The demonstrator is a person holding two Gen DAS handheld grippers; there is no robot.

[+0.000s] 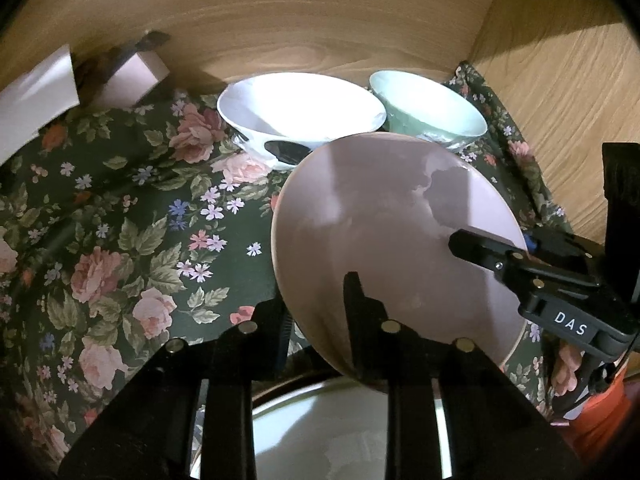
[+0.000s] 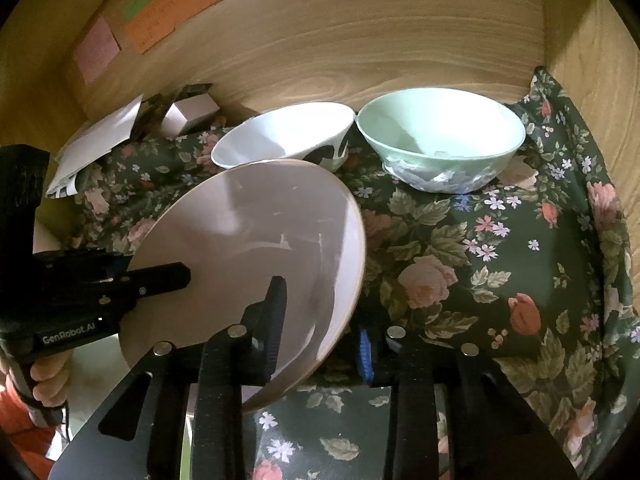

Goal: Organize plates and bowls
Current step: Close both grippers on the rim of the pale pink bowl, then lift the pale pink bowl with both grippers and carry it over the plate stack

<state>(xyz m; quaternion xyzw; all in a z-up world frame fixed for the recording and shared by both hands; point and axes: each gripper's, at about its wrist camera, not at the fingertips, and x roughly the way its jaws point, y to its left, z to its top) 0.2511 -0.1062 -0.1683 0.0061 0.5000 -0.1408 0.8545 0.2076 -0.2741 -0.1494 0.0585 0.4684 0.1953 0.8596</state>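
both the left gripper (image 1: 316,300) and the right gripper (image 2: 320,312) are clamped on the rim of a smooth, round pink plate (image 1: 384,240), tilted above the floral cloth (image 1: 120,220), in front of the glossy white bowl (image 1: 296,108) and green bowl (image 1: 432,112).

My left gripper (image 1: 320,320): one finger hidden behind pink plate (image 1: 384,240), so far pad unseen. My right gripper (image 2: 324,320): blue-padded finger mostly hidden under plate rim. White plate (image 1: 320,432) below mostly covered by my finger mounts, cut by bottom edge. Writing on orange note (image 2: 188,4) too blurred to read. White bowl (image 1: 296,108) interior blown out by glare. My hand (image 2: 48,380) cut by frame edge.
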